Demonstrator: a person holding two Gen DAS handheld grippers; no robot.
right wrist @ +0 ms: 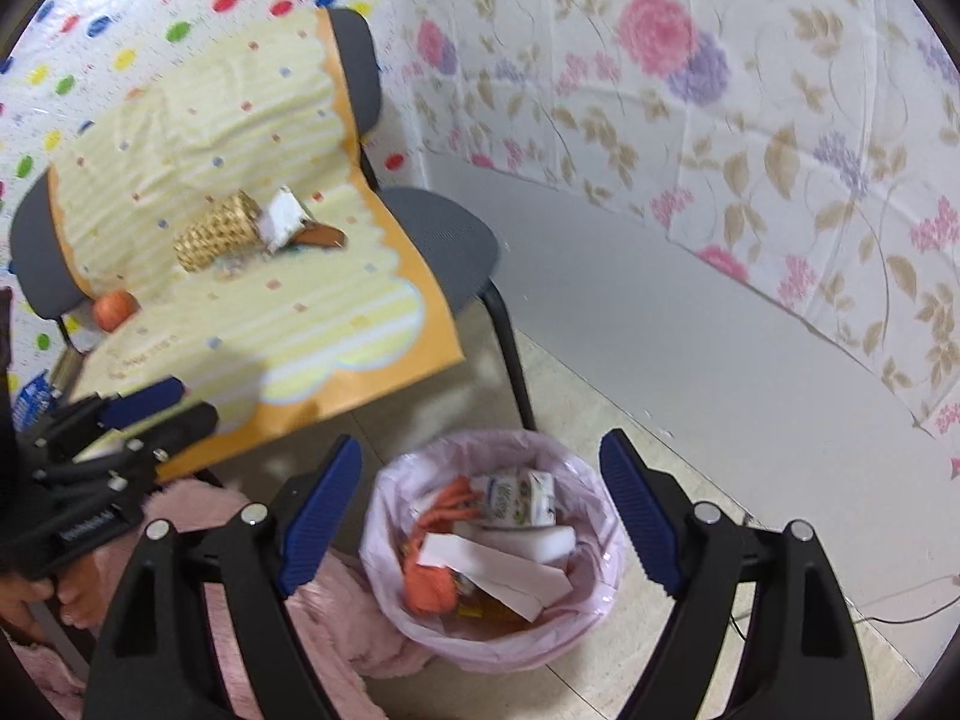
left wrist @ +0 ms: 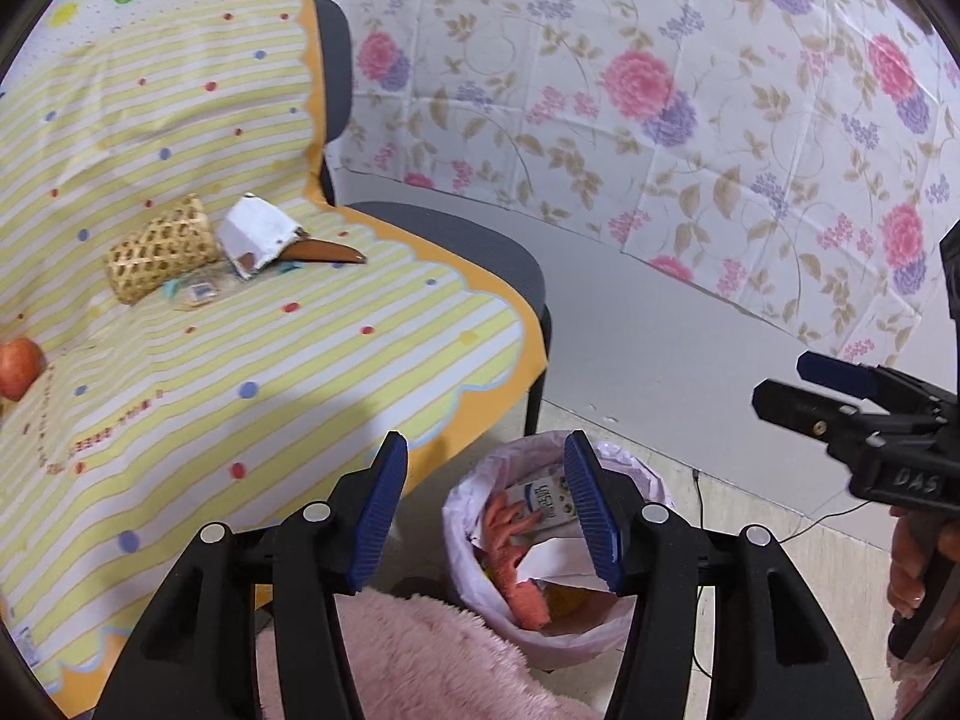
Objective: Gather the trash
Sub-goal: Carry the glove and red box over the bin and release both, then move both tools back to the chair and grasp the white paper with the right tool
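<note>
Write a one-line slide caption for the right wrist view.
Open right gripper above the lined trash bin holding a carton and paper scraps; more litter sits on the covered chair.

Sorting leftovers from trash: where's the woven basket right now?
The woven basket lies tipped on the striped cloth over the chairs, left in both views, beside the torn white carton.

Bright, even light; right view blurred, edges warped.
</note>
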